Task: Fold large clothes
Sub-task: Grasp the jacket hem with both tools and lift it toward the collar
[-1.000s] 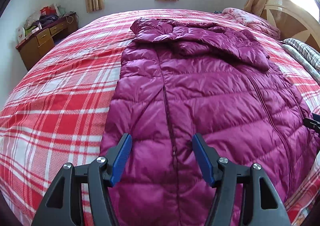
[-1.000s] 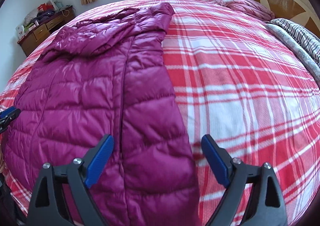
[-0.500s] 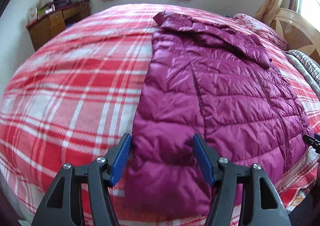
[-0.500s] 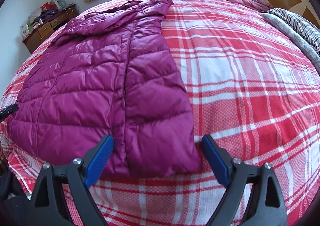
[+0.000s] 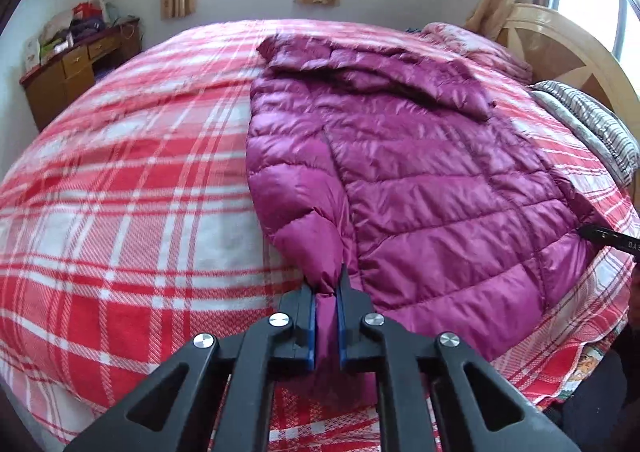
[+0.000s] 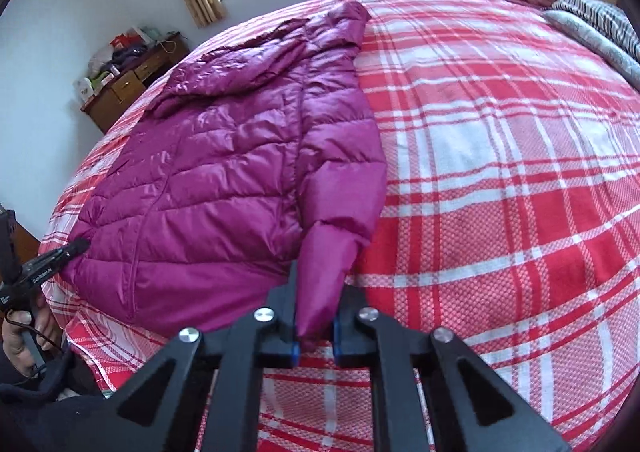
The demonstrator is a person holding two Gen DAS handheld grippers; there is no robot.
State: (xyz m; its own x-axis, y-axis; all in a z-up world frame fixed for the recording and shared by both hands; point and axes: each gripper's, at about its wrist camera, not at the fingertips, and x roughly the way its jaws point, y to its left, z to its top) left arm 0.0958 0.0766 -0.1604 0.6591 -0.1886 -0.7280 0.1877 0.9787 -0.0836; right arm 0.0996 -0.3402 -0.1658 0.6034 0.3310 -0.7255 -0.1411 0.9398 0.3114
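Observation:
A long magenta down jacket (image 5: 420, 179) lies flat on the red plaid bed cover (image 5: 120, 191), hood toward the window. My left gripper (image 5: 327, 284) is shut on the jacket's lower left hem corner, fabric bunched between the blue pads. In the right wrist view the same jacket (image 6: 224, 179) shows, and my right gripper (image 6: 320, 292) is shut on its lower right hem corner. Each gripper appears in the other's view: the left gripper (image 6: 60, 256) at the far left hem, the right gripper (image 5: 608, 236) at the right edge.
A wooden desk (image 5: 76, 71) with clutter stands by the far left wall. A pink quilt (image 5: 472, 47) and a striped pillow (image 5: 592, 123) lie by the wooden headboard (image 5: 560, 51). A person's hand (image 6: 20, 332) holds the left gripper's handle. Bare plaid cover (image 6: 500, 171) stretches right of the jacket.
Both grippers moved back to the jacket's bottom corners and went from wide open to shut on the hem. The corners are now pinched and slightly lifted.

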